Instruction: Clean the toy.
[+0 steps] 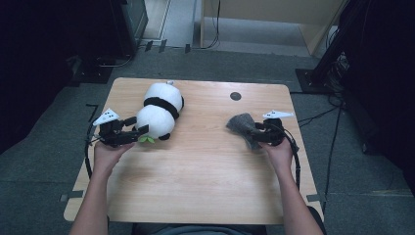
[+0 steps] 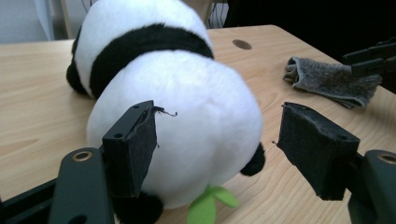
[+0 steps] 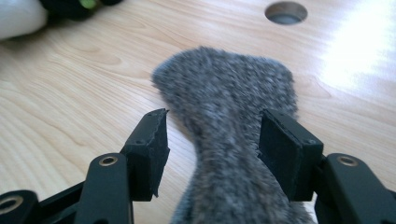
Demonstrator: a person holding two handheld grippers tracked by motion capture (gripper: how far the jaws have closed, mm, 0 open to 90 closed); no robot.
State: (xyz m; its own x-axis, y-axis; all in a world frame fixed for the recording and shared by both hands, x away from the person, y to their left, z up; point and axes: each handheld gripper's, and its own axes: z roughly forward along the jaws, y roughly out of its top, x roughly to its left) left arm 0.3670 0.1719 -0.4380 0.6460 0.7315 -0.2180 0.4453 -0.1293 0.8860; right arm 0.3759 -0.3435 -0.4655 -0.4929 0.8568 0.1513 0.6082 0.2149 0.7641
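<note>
A black-and-white panda plush [image 1: 159,110] lies on the left half of the wooden table [image 1: 205,171], with a green leaf [image 1: 146,139] at its near end. My left gripper [image 1: 137,126] is open, its jaws on either side of the panda's round white end [image 2: 187,121]; the left pad [image 2: 133,144] is against the fur. A grey fuzzy cloth [image 1: 243,125] lies on the right. My right gripper [image 1: 255,133] is open astride the cloth [image 3: 229,102]. The right pad [image 3: 285,154] touches the cloth's narrow waist, and the left pad stands slightly off it.
A round hole [image 1: 235,96] is cut in the table beyond the cloth. Dark equipment and cables [image 1: 333,112] stand on the grey floor around the table. A light wooden panel [image 1: 274,12] stands at the far side.
</note>
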